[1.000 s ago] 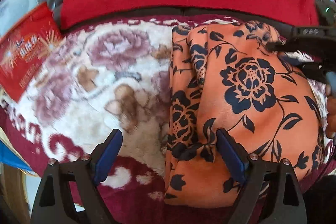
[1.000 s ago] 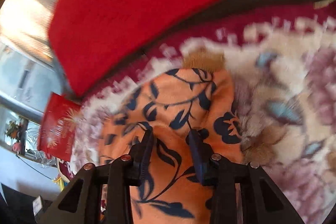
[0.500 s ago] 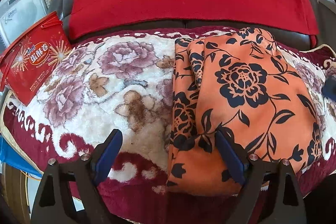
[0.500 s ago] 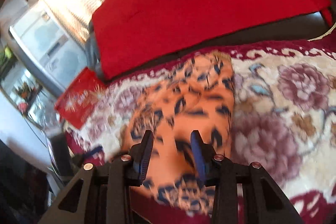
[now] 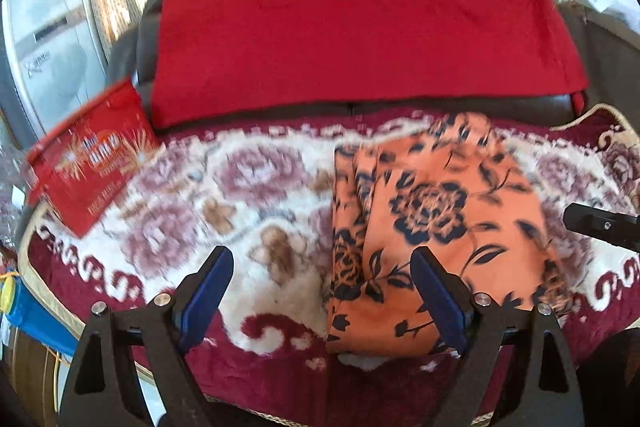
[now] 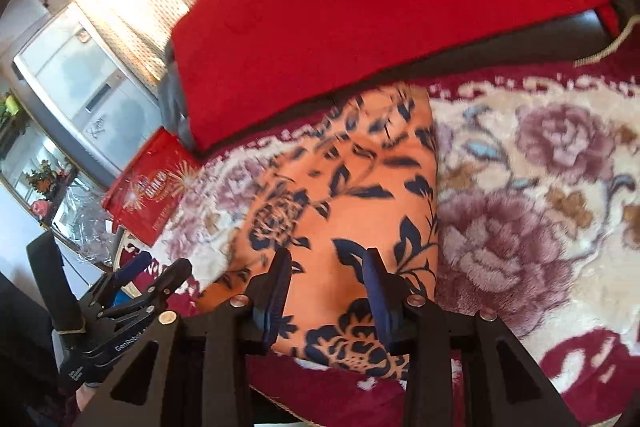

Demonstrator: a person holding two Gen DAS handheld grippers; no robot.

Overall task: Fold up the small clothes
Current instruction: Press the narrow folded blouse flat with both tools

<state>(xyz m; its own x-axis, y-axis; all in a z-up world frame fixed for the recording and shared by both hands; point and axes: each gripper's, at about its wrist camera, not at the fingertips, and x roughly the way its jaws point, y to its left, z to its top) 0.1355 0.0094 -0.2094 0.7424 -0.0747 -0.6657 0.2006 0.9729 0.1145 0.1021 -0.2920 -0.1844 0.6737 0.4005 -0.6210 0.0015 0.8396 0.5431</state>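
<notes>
A folded orange garment with dark blue flowers (image 5: 432, 227) lies flat on the floral blanket (image 5: 240, 195); it also shows in the right wrist view (image 6: 344, 195). My left gripper (image 5: 322, 291) is open and empty, held above the blanket's near edge, left of the garment. My right gripper (image 6: 328, 287) is open and empty above the garment's near end. The left gripper shows at the lower left of the right wrist view (image 6: 136, 291). The right gripper's tip shows at the right edge of the left wrist view (image 5: 600, 227).
A red cloth (image 5: 360, 23) covers the sofa back behind the blanket. A red printed gift bag (image 5: 88, 163) stands at the blanket's left end. A white appliance (image 5: 44, 39) and a blue object (image 5: 24, 311) are at the left.
Both grippers have pulled back and up from the garment, so more of the sofa back shows. The right gripper's jaws have widened. The garment lies still, folded.
</notes>
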